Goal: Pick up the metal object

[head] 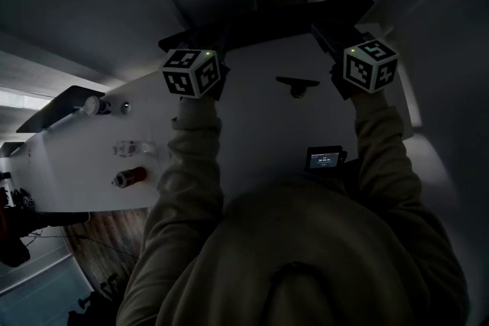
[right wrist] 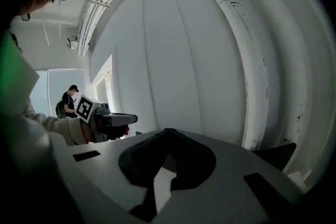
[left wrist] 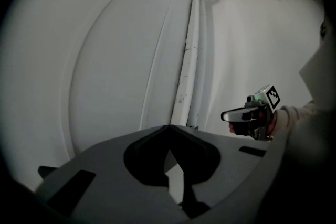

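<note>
Left gripper view: the left gripper (left wrist: pixel 169 129) has its jaws pressed together at the tips, with nothing between them; it faces a bare white wall (left wrist: pixel 105 60) and an upright pipe (left wrist: pixel 190 60); the right gripper (left wrist: pixel 231 115) shows off to the right, well apart; no metal object appears here.

Right gripper view: the right gripper (right wrist: pixel 167 132) is likewise closed tip to tip and empty; ahead is the same white wall; the left gripper (right wrist: pixel 118 119) shows at the left; a bystander (right wrist: pixel 68 99) stands far off.

Head view: both grippers are raised over a white table (head: pixel 252 133); a dark T-shaped piece (head: pixel 298 84) lies between them; further left lie a reddish cylinder (head: pixel 130 178), a pale clear piece (head: pixel 134 147) and a round knob (head: pixel 93 104); a small screen device (head: pixel 325 159) sits near the person's hood. The scene is dim, and which of these is the metal object cannot be told.

Risks, as judged: the target is unconfirmed, so the wrong item may be taken; with both claws closed, an approach without opening first would shove the piece rather than seize it; the small items at the left lie close together and towards the table's edge, so a careless sweep could knock one off; the jaws point at the wall, so the descent must be re-aimed.
</note>
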Demonstrator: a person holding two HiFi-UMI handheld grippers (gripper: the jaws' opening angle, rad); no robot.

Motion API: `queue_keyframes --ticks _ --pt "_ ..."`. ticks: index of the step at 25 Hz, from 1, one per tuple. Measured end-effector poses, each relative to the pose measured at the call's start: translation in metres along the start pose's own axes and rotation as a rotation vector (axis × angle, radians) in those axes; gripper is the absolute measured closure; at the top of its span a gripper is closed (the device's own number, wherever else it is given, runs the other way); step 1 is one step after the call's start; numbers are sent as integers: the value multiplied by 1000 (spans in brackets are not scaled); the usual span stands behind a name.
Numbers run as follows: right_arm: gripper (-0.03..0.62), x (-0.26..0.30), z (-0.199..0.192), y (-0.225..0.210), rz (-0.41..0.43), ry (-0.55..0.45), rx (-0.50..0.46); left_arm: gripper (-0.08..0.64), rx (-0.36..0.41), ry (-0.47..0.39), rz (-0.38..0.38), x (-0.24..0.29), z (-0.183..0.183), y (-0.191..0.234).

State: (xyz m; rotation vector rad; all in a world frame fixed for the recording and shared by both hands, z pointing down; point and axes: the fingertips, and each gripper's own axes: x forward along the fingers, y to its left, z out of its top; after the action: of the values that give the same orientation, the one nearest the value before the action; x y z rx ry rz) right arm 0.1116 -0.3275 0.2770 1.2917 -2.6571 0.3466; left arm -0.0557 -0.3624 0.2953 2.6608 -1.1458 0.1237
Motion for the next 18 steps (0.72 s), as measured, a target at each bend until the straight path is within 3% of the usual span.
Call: queue_keyframes --ticks 18 --pt "574 14 -65 -11 4 154 -14 555 -45 94 -38 25 -62 -6"
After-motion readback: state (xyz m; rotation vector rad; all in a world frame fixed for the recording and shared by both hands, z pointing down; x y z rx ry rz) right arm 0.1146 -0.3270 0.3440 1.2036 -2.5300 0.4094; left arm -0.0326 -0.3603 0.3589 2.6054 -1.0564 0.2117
